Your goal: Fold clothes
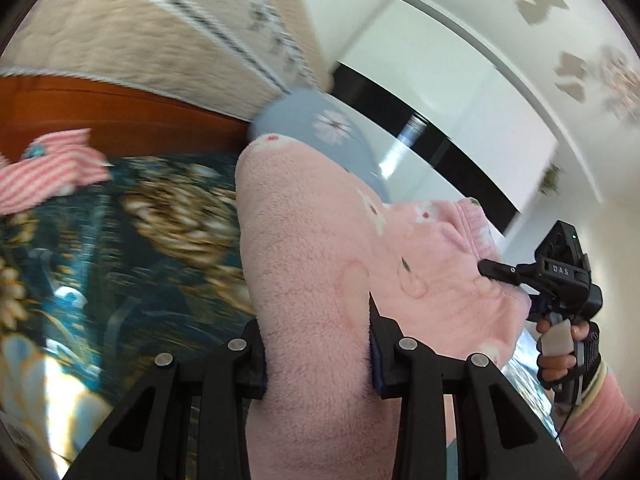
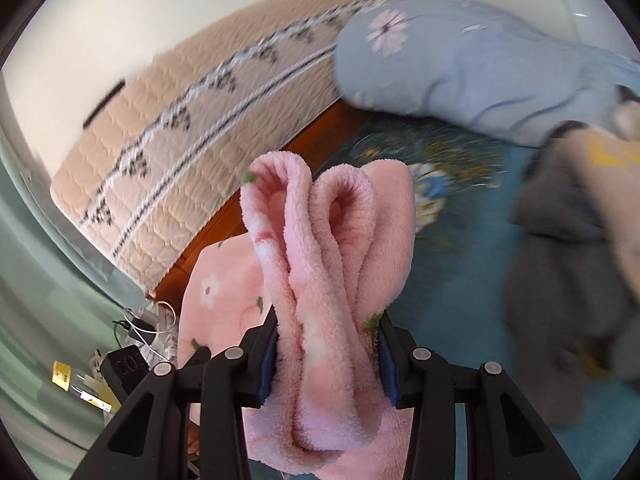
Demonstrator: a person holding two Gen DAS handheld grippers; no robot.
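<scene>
Both the left gripper (image 1: 318,356) and right gripper (image 2: 326,364) squeeze the pink fuzzy garment (image 1: 320,248) between their jaws, carrying it; next it needs laying flat.

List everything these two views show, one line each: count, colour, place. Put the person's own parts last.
pink fleece garment: one, pink with small flowers, stretched between both grippers
blue garment: one, light blue with a pink flower, behind the pink one
grey garment: one, dark grey, right of the right wrist view
striped cloth: one, pink and white, left of the left wrist view
floral cover: one, teal with gold flowers, under the clothes
quilted cover: one, beige with dark pattern, beyond the wooden edge
left gripper: black, clamped on pink fleece
right gripper: black, clamped on bunched pink fleece
hand: one, gloved, holding the right gripper
</scene>
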